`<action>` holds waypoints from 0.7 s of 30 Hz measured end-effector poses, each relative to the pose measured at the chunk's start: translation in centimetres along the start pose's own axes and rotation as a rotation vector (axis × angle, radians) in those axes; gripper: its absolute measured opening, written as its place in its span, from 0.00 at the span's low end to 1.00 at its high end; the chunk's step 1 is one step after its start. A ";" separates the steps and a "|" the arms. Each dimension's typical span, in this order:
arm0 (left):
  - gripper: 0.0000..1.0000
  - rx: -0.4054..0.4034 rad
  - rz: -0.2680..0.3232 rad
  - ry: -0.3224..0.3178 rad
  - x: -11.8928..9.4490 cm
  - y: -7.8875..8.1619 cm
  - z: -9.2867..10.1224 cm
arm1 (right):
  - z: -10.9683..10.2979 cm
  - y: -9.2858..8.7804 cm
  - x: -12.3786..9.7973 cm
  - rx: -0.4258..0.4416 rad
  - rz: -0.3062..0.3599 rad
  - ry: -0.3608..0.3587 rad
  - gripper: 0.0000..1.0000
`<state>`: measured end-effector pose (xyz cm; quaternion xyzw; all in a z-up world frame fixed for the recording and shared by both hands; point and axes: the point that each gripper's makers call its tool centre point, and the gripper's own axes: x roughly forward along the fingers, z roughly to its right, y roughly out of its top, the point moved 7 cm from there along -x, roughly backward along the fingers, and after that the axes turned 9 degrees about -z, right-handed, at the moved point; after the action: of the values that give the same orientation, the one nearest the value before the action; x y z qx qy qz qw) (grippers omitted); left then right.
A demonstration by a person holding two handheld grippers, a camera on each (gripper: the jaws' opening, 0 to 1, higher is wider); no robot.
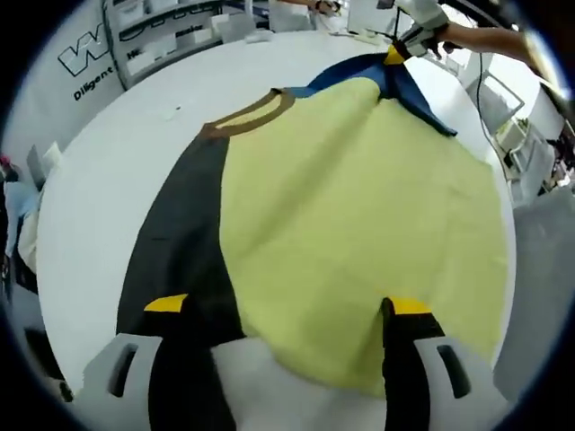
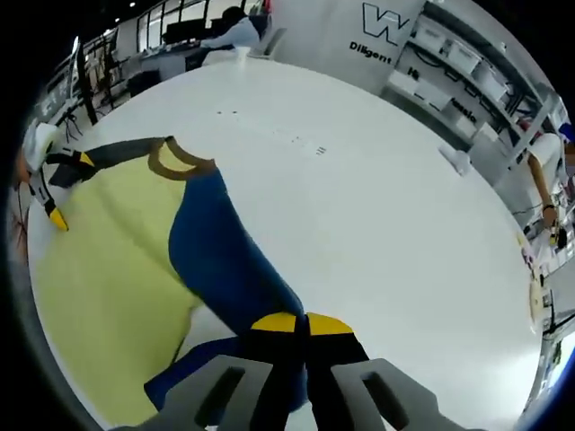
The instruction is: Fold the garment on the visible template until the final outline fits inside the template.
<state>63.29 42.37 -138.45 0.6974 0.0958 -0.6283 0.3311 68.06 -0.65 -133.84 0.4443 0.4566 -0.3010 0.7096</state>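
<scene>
A garment lies flat on the white round table (image 1: 117,153): a yellow front panel (image 1: 359,206), a black side (image 1: 180,233), a brown collar (image 1: 256,112) and a blue sleeve (image 1: 409,90). My left gripper (image 1: 287,305) is open, its jaws wide apart over the near edge of the yellow and black cloth. At the far right, my right gripper (image 1: 400,54) holds the blue sleeve. In the right gripper view, my right gripper (image 2: 301,323) is shut on the blue sleeve (image 2: 225,260), drawn across the yellow panel (image 2: 108,269). The left gripper (image 2: 70,190) stands open at the garment's far side by the collar (image 2: 175,162).
White shelving (image 1: 171,36) and a wall with lettering stand behind the table. A person's arm (image 1: 490,36) reaches in at the upper right of the left gripper view. Bare table (image 2: 377,197) spreads to the right of the garment. Another person (image 2: 548,180) stands at the right edge.
</scene>
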 end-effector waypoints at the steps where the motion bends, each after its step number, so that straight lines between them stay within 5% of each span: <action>1: 0.87 0.001 -0.006 -0.003 0.0 0.1 0.3 | 0.0 0.0 0.2 0.007 -0.004 0.003 0.00; 6: 0.86 -0.034 -0.002 -0.042 -0.3 0.6 1.8 | -0.1 -0.8 0.7 0.082 0.004 0.008 0.00; 10: 0.84 0.013 0.048 -0.032 -0.9 1.7 2.9 | 0.0 -1.4 0.6 0.022 0.023 -0.036 0.00; 14: 0.84 0.026 0.072 -0.048 -1.0 2.4 4.4 | 0.1 -1.8 0.3 0.054 0.065 -0.054 0.19; 21: 0.85 0.110 0.085 -0.109 -0.5 2.9 7.6 | -1.5 -3.0 -0.7 0.105 0.103 -0.030 0.27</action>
<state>58.59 35.91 -136.90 0.6827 0.0131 -0.6551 0.3234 64.72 -0.51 -134.52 0.4994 0.4059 -0.2941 0.7067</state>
